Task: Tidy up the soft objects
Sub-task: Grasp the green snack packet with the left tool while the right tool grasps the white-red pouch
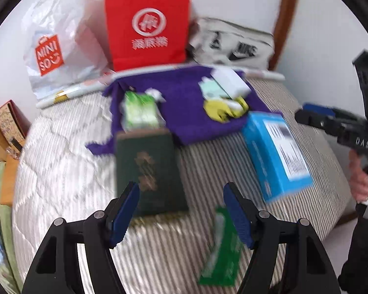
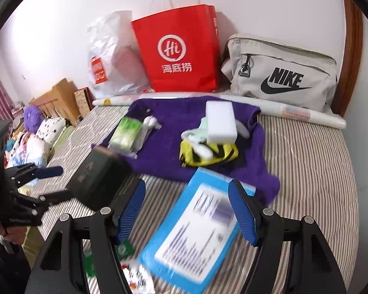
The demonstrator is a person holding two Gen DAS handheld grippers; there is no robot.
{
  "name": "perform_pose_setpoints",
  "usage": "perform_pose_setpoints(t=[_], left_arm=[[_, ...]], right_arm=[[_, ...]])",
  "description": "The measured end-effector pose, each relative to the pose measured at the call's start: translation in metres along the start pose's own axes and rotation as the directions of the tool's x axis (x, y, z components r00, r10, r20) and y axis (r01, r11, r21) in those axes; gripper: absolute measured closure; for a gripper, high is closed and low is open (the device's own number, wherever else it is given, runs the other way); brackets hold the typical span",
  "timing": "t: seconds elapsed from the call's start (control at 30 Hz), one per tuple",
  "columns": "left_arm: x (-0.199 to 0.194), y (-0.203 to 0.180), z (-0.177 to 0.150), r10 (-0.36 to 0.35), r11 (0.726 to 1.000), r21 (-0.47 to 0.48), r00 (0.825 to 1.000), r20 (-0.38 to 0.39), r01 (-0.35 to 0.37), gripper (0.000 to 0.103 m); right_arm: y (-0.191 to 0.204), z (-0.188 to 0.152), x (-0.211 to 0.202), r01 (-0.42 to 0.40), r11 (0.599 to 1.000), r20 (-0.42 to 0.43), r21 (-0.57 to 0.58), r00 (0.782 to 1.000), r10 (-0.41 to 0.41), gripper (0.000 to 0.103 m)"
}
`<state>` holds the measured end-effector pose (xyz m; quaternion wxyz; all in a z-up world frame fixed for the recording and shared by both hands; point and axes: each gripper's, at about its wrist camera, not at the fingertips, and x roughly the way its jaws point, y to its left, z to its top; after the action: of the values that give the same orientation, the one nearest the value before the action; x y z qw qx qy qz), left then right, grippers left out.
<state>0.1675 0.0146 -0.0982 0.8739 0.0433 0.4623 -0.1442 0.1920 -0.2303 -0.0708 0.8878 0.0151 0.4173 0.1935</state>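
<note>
- left gripper (image 1: 180, 210) – jaws spread, holding nothing, above the dark green box (image 1: 149, 169)
- right gripper (image 2: 186, 210) – spread too, empty, over the blue box (image 2: 196, 232)
- purple towel (image 2: 169, 142) lies on the striped bed (image 2: 306, 161)

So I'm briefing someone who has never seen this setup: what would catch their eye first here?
Probably the bright red paper bag standing against the wall at the back of the bed, between a white plastic bag and a grey Nike bag. Next, the purple towel spread on the striped mattress, strewn with small items. Nearest, a blue box lies before the open right gripper.
</note>
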Motion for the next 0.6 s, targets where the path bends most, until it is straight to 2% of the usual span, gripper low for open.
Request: perform_pose_setpoints(t=[0.2, 0.43, 0.6], left_arm=[[0.010, -0.022, -0.040, -0.036, 0.999, 0.035, 0.998, -0.050, 0.038, 0.034], [0.032, -0.039, -0.066, -0.077, 0.994, 0.071, 0.991, -0.105, 0.085, 0.034], [0.052, -0.055, -0.079, -0.060, 0.989, 0.124, 0.988, -0.144, 0.078, 0.034]], right_arm=[[0.019, -0.038, -0.018, -0.027, 0.999, 0.005, -0.043, 1.000, 0.027, 0.034], [0.037, -0.080, -0.032, -0.043, 0.995, -0.024, -0.087, 0.999, 0.041, 0.034], [0.040, -0.101, -0.036, -0.036, 0.996, -0.059, -0.078, 0.998, 0.032, 0.034]])
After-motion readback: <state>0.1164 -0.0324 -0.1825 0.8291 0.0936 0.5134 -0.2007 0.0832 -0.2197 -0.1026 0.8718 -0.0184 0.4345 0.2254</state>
